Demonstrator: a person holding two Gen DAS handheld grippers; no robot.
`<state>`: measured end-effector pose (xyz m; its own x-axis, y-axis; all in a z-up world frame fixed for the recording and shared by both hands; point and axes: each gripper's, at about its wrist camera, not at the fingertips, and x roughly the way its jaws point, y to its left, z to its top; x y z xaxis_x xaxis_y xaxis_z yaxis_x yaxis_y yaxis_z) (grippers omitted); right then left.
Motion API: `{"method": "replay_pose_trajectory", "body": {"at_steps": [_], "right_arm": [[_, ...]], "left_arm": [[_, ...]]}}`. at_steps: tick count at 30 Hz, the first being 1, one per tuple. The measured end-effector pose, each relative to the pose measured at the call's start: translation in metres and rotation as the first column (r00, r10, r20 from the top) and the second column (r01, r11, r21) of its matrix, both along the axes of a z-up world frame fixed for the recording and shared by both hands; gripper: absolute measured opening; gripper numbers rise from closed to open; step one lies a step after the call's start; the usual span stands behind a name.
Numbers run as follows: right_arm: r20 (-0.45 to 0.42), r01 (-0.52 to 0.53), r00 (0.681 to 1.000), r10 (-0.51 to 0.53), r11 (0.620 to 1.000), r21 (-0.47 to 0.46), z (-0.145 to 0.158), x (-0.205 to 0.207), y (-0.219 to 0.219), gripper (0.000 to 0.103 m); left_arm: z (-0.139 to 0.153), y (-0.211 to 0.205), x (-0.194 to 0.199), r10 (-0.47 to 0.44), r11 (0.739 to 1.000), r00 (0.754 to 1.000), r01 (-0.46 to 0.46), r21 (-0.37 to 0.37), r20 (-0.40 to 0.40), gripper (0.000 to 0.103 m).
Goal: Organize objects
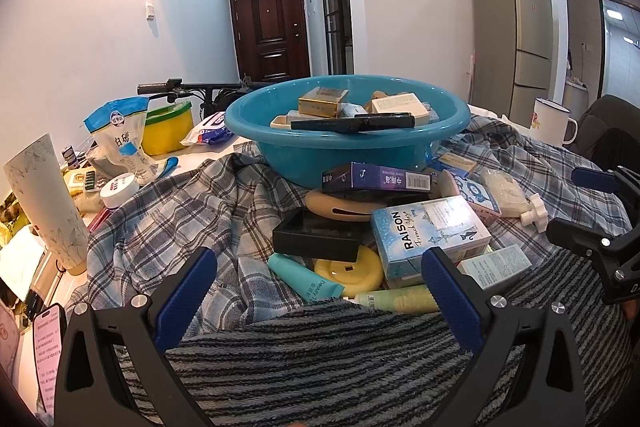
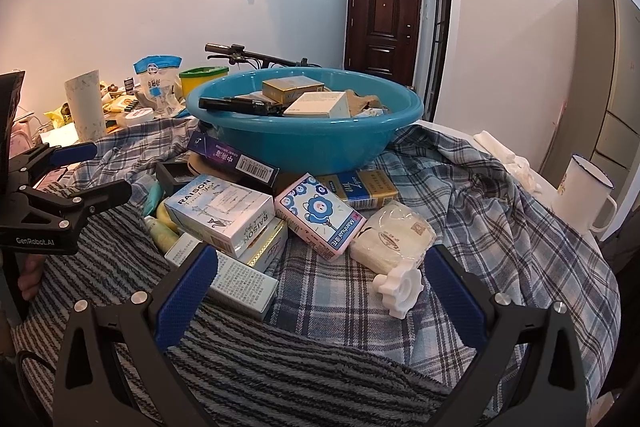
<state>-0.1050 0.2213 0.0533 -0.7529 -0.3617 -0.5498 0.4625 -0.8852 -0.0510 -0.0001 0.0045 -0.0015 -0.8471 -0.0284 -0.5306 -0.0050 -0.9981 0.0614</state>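
A blue basin stands on a plaid cloth and holds several boxes and a black item. A pile lies in front of it: a RAISON box, a purple box, a black tray, a yellow disc, a teal tube, a pink Manhua pack, a wrapped white block and a white knob. My left gripper is open and empty, near the tube and disc. My right gripper is open and empty, near the pink pack and knob.
A striped towel lies nearest me. A white mug stands at the right edge. At the left are a tall pale cup, a sugar bag, a yellow tub and a phone.
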Motion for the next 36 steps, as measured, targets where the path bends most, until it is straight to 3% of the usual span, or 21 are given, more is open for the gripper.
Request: {"method": "replay_pose_trajectory", "body": {"at_steps": [36], "right_arm": [[-0.022, -0.002, 1.0, 0.002, 1.0, -0.017, 0.0022, 0.0041, 0.0013, 0.103]], "left_arm": [[-0.0029, 0.0042, -0.0037, -0.003, 0.999, 1.0, 0.004, -0.04, 0.021, 0.103]]}}
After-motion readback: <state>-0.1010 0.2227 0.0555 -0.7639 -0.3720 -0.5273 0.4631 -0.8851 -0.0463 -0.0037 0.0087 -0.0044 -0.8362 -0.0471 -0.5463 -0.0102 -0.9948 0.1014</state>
